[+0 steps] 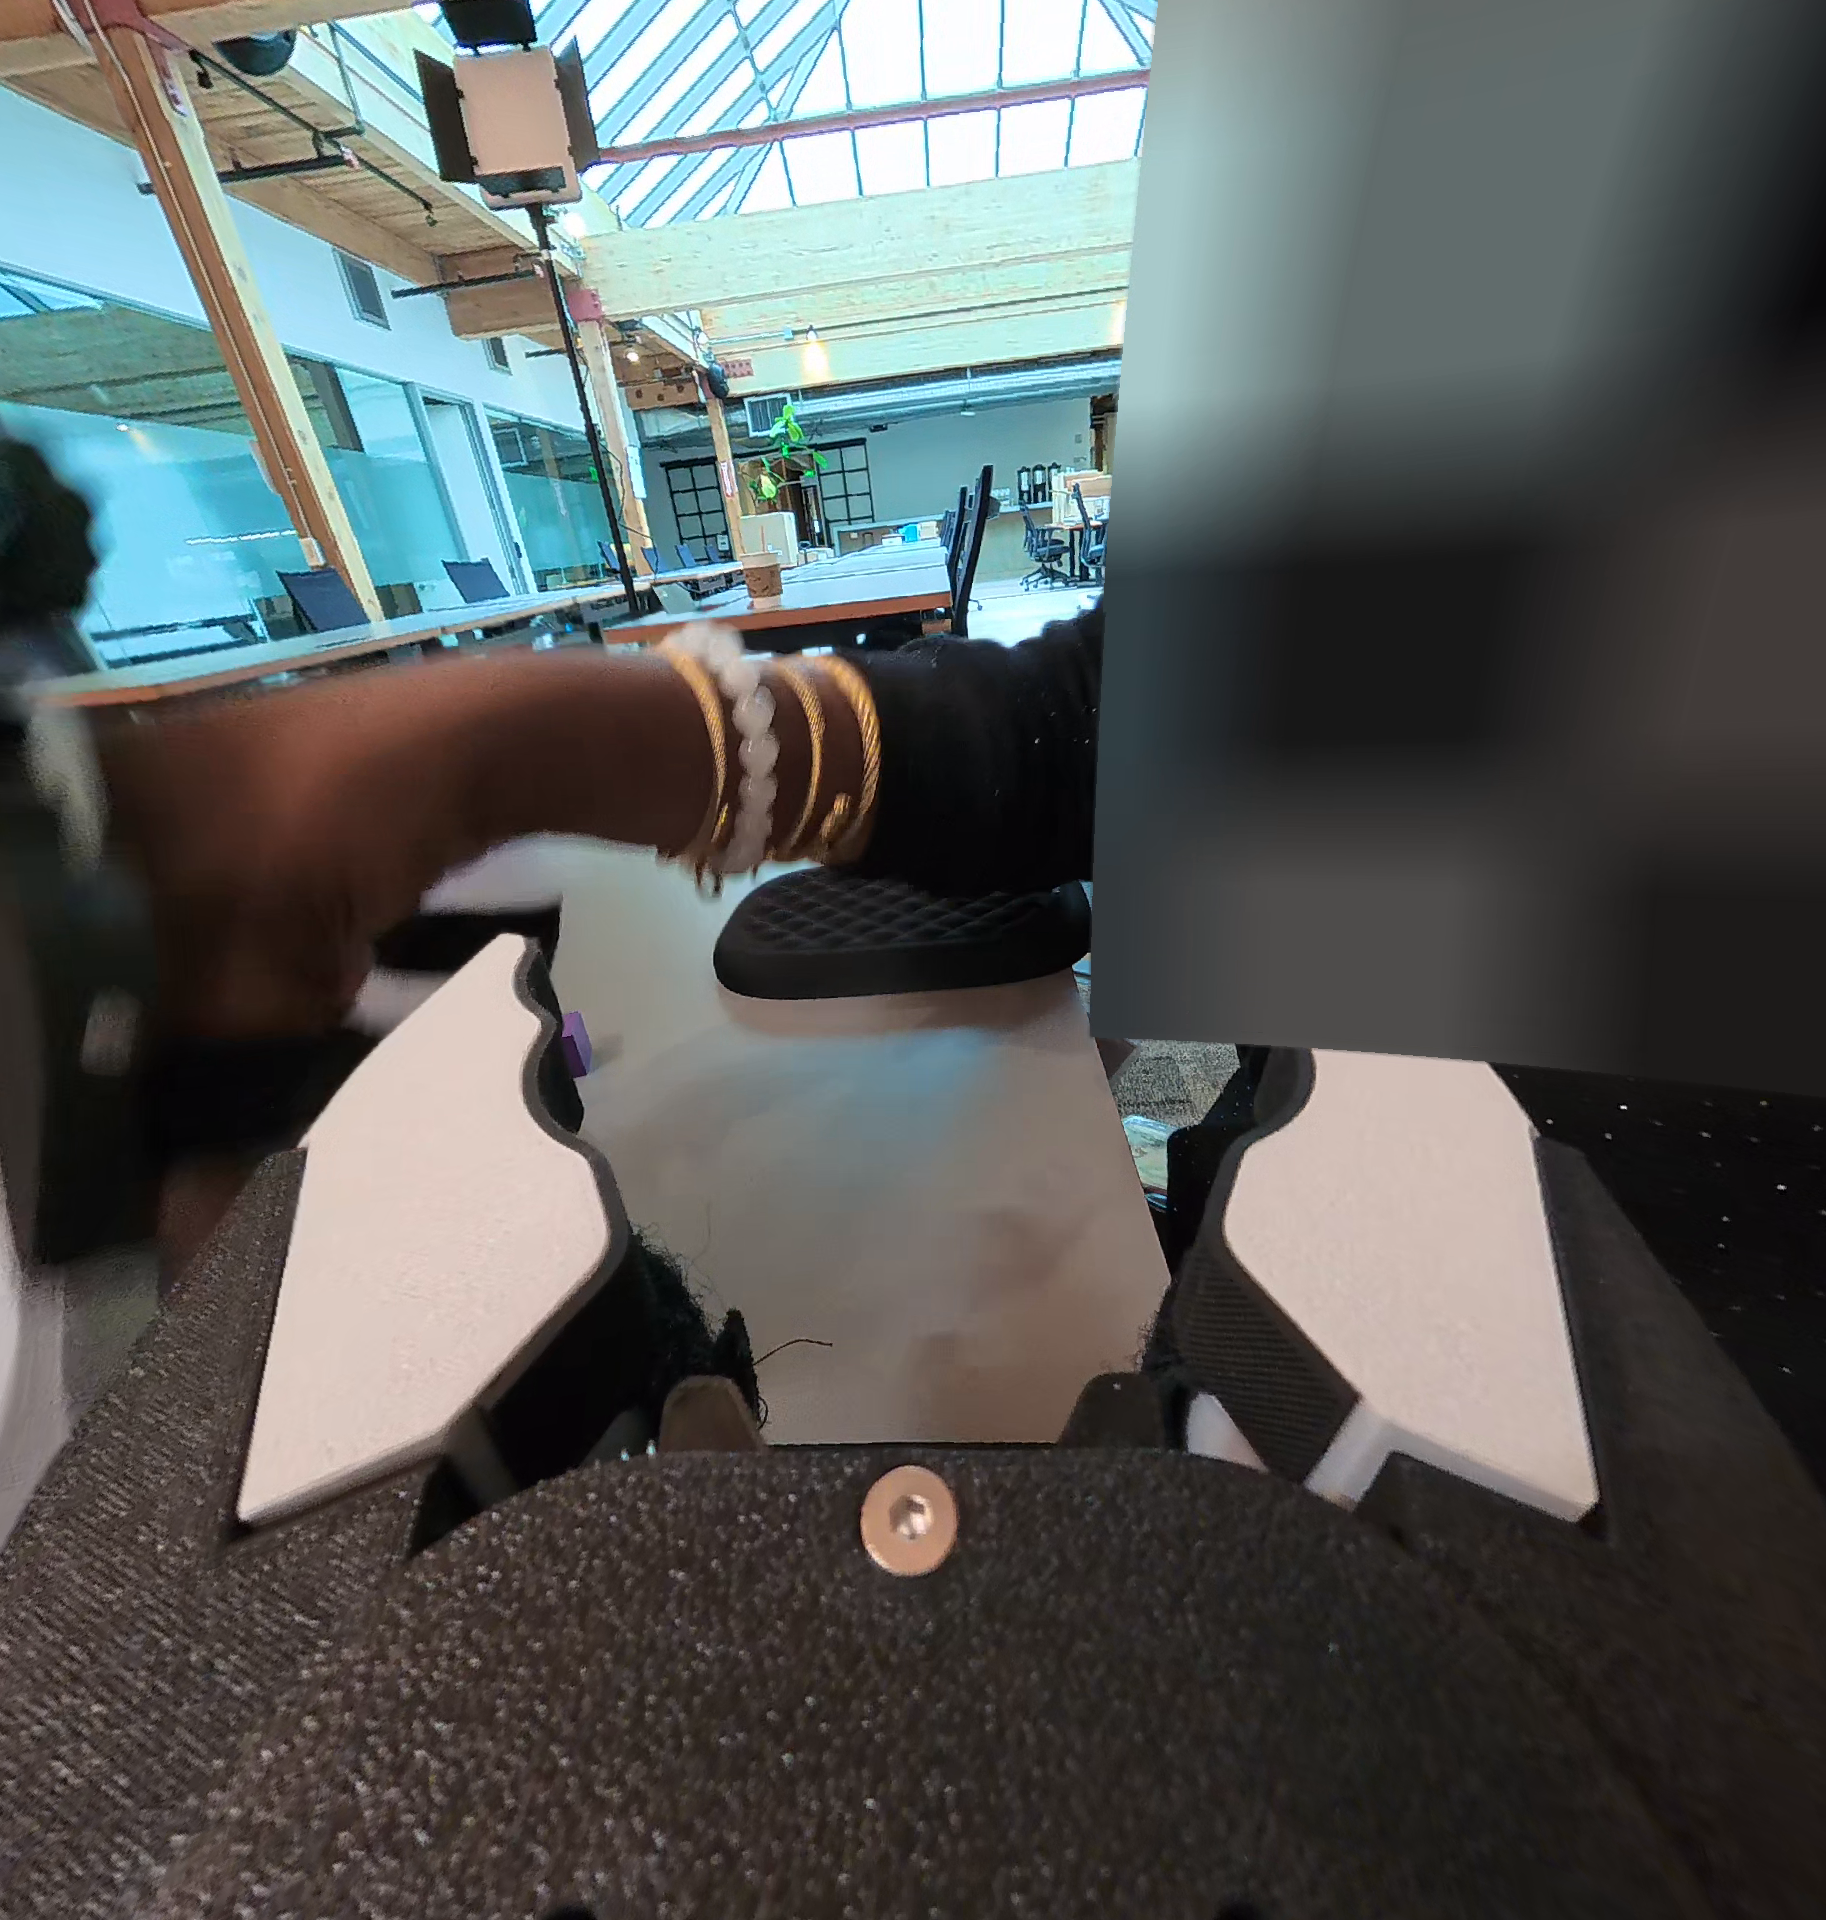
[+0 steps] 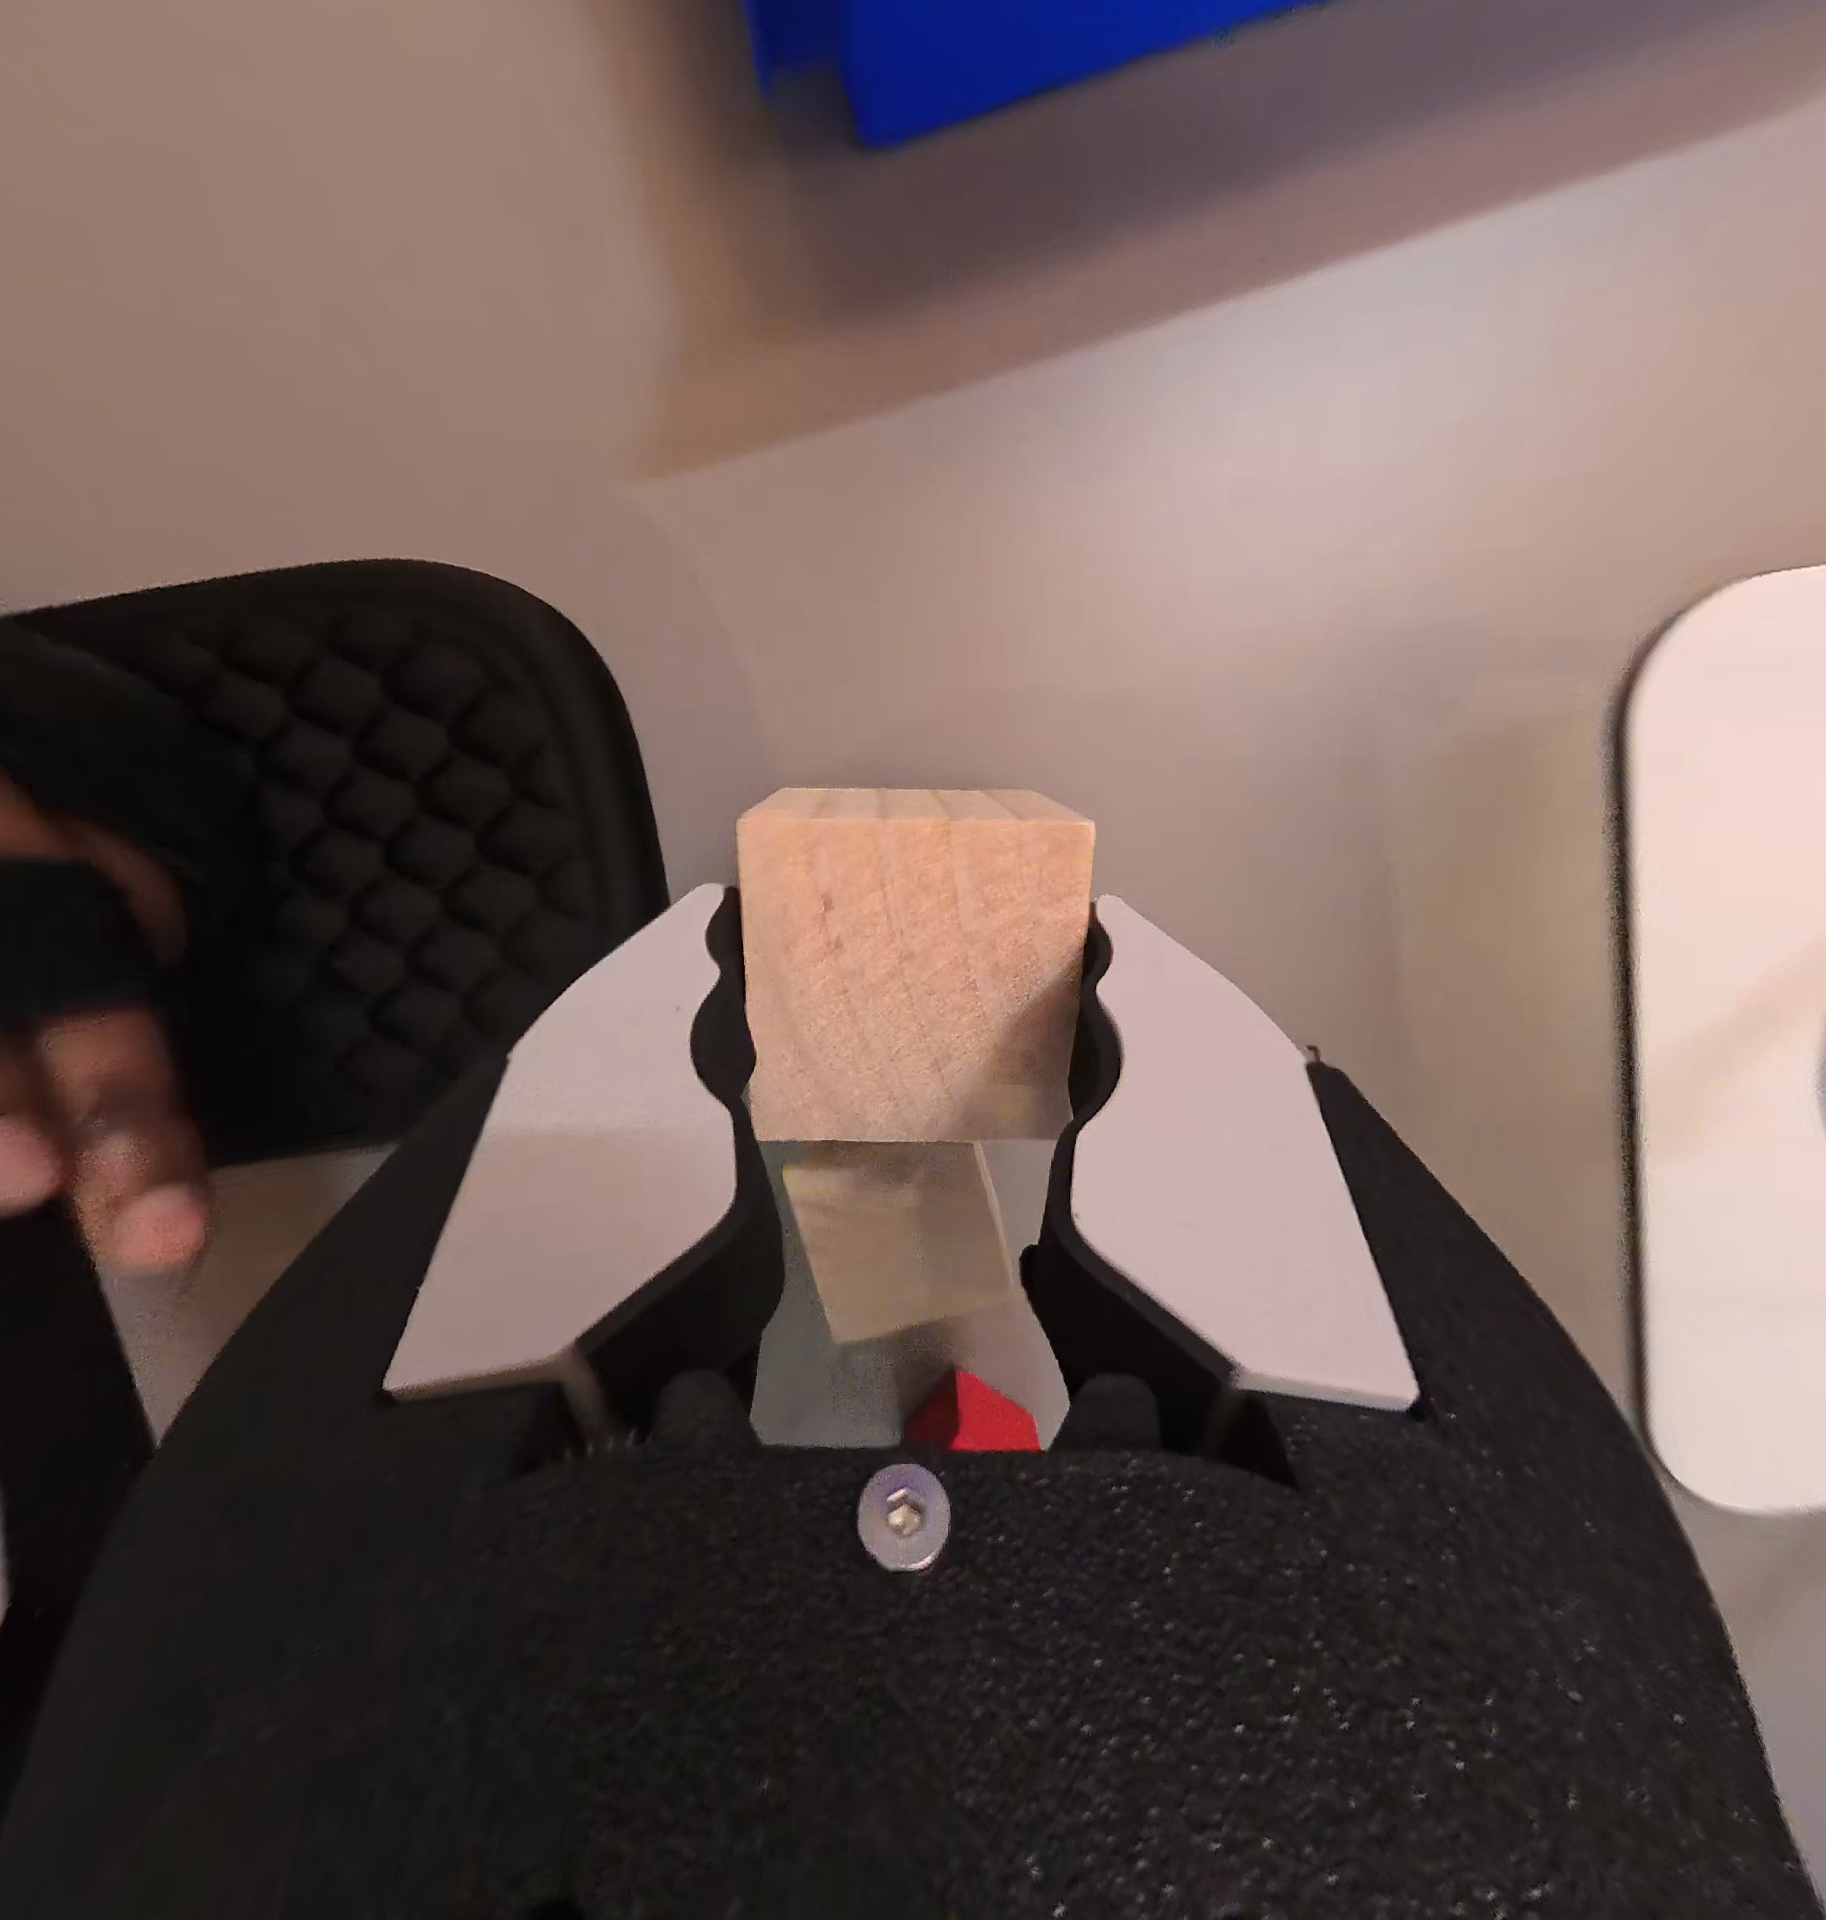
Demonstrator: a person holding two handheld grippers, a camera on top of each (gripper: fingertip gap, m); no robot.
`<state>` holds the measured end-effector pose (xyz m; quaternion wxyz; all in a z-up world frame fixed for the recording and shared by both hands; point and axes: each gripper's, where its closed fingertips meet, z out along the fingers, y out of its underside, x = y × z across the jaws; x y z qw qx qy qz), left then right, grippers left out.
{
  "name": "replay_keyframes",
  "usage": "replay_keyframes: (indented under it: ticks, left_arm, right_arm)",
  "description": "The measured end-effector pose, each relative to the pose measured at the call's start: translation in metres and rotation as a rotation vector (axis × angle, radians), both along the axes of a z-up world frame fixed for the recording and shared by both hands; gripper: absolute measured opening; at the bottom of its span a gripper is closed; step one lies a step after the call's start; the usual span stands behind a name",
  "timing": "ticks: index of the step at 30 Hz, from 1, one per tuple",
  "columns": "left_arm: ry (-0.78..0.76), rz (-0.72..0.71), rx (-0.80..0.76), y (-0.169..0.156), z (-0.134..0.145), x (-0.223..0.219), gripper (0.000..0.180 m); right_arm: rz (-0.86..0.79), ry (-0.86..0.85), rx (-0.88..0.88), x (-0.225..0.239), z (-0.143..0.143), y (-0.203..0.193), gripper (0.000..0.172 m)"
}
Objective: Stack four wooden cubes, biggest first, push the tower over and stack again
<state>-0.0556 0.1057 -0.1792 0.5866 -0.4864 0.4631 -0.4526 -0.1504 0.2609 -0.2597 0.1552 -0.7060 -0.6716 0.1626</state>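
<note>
A pale surface carries a black quilted pad; right of the pad lie a white rounded slab, a red block, and a blue thing beyond

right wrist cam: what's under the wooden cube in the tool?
Below the wooden cube, held between the right tool's pads: a second, tilted wooden block, then a red piece, mostly covered.

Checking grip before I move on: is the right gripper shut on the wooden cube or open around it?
Shut on it. The right gripper's black pads press both sides of the wooden cube.
</note>
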Motion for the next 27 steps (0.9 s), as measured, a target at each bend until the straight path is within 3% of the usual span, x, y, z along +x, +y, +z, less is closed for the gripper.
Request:
replay_keyframes:
  ticks: [6,10,13,19,27]
  left_arm:
    - [0.004,0.010,-0.001,0.001,-0.001,0.000,0.128]
    - [0.008,0.016,-0.007,0.003,-0.001,0.000,0.129]
    - [0.012,0.014,-0.009,0.002,-0.002,0.001,0.129]
    - [0.024,0.017,-0.003,0.002,-0.003,0.002,0.131]
    - [0.025,0.016,-0.007,0.003,-0.003,0.002,0.131]
  right_arm:
    - [-0.025,0.112,0.079,0.053,0.060,0.003,0.059]
    - [0.006,0.120,0.091,0.102,0.074,-0.019,0.059]
    - [0.065,0.131,0.048,0.126,0.066,-0.052,0.059]
    - [0.150,0.060,0.020,0.146,0.023,-0.103,0.059]
    - [0.169,-0.009,-0.007,0.151,-0.013,-0.118,0.059]
